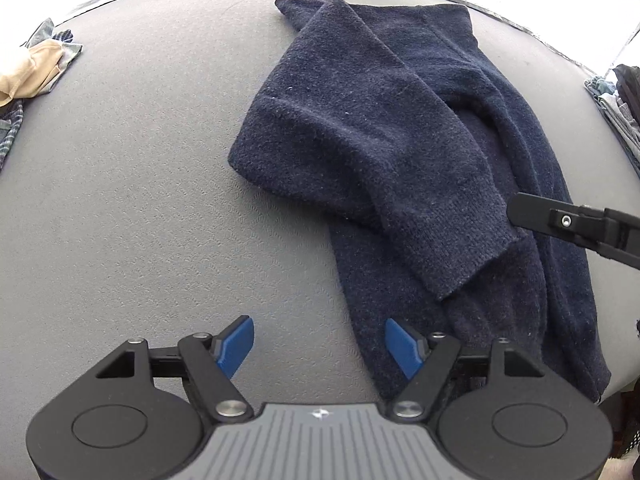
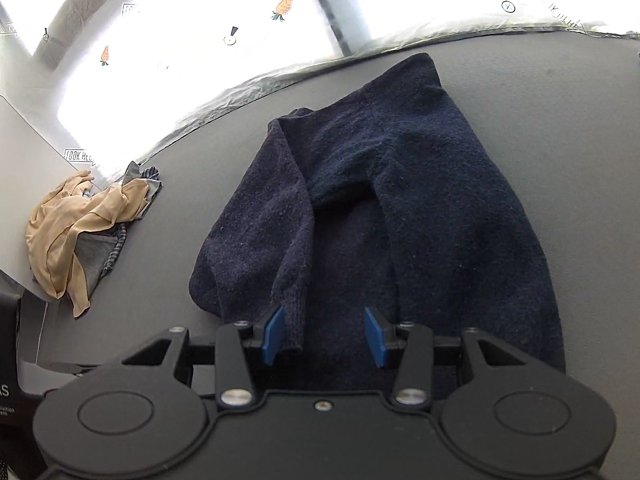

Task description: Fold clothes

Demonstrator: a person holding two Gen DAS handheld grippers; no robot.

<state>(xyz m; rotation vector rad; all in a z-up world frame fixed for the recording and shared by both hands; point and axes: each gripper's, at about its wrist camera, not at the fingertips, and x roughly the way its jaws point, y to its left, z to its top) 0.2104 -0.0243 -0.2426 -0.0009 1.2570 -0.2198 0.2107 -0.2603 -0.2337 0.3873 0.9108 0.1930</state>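
We are holding the left gripper [image 1: 320,346] above the grey table [image 1: 120,220], its jaws released and standing wide, with nothing between the blue pads [image 1: 236,344]. One pad is hanging over bare table, the other over the near edge of the navy sweater [image 1: 400,128]. The sweater is lying ahead of these jaws and off to their right, partly folded, with one sleeve [image 1: 400,184] laid across the body and its ribbed cuff [image 1: 472,264] pointing back toward us. Far to the left of the jaws a heap of clothes [image 1: 32,76] is sitting at the table's edge. The tip of the right gripper [image 1: 560,220] is reaching in from the right, over the sweater.

In the right wrist view we are keeping the right gripper [image 2: 325,336] over the sweater [image 2: 420,200], jaws parted about halfway. The cuff [image 2: 294,312] is lying just inside the left pad [image 2: 274,334]; we cannot tell whether they are touching, and the pads are not pressing on it. The sleeve [image 2: 260,220] is running away from the jaws, up toward the shoulder. Left of the jaws a tan garment [image 2: 68,228] is lying crumpled on checked and grey clothes.

Beyond the table a pale printed sheet [image 2: 192,40] is showing carrot pictures [image 2: 285,5] and a boxed label reading roughly "COOK HE…" [image 2: 80,156], cut off. Other lettering is too blurred to read.
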